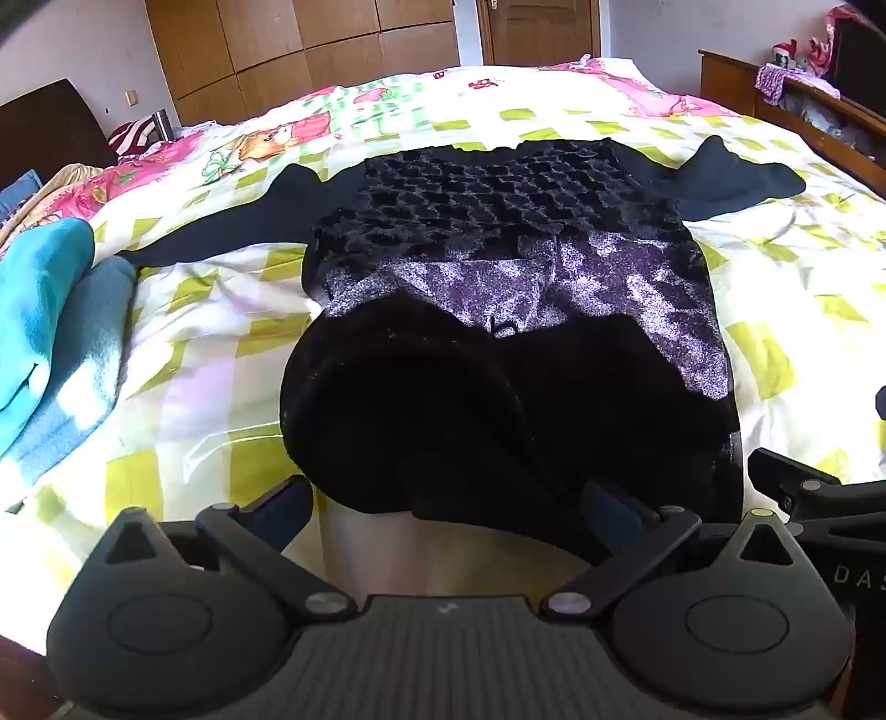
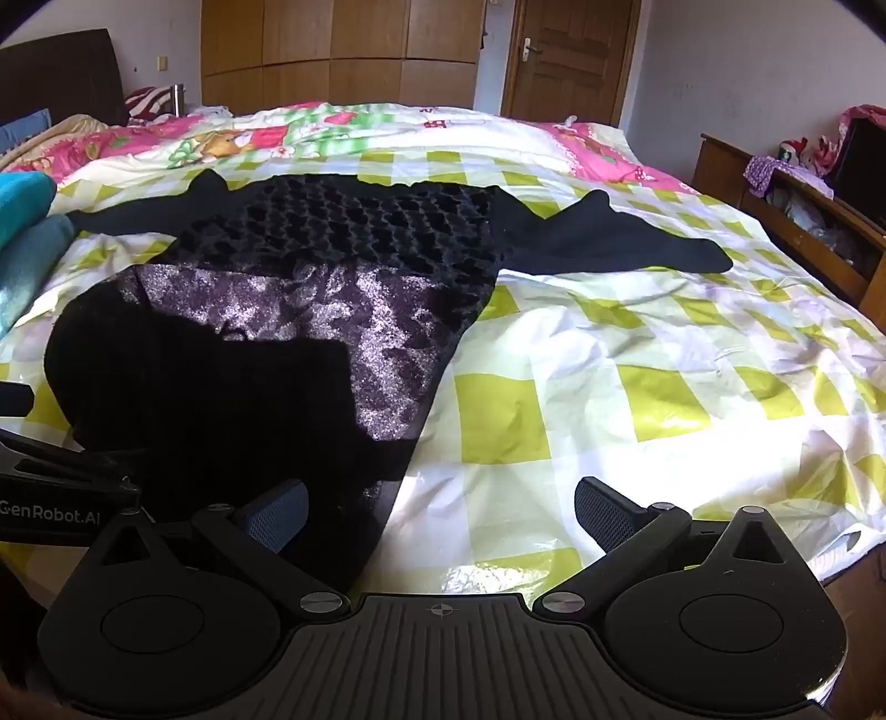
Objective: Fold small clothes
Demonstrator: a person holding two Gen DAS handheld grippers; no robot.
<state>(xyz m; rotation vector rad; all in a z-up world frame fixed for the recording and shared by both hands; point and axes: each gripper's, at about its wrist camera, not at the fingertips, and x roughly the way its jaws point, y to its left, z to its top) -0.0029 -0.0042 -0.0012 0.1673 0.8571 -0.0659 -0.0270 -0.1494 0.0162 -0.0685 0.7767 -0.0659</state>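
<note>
A home bedroom is shown: a wide bed [image 2: 637, 354] is covered by a checked and cartoon-printed quilt, wooden wardrobes [image 2: 338, 50] and a panelled door [image 2: 570, 55] are seen behind, and a cluttered wooden cabinet [image 2: 797, 221] stands alongside.

A garment [image 1: 498, 266] is lying spread flat on the bed [image 1: 775, 310], its sleeves stretching out left and right; folded towels [image 1: 50, 327] are sitting at its left on the bed; behind the bed a wardrobe [image 2: 338, 50] and a door [image 2: 565, 55] are standing; a shelf [image 2: 803, 221] is standing along the bed's right side.
</note>
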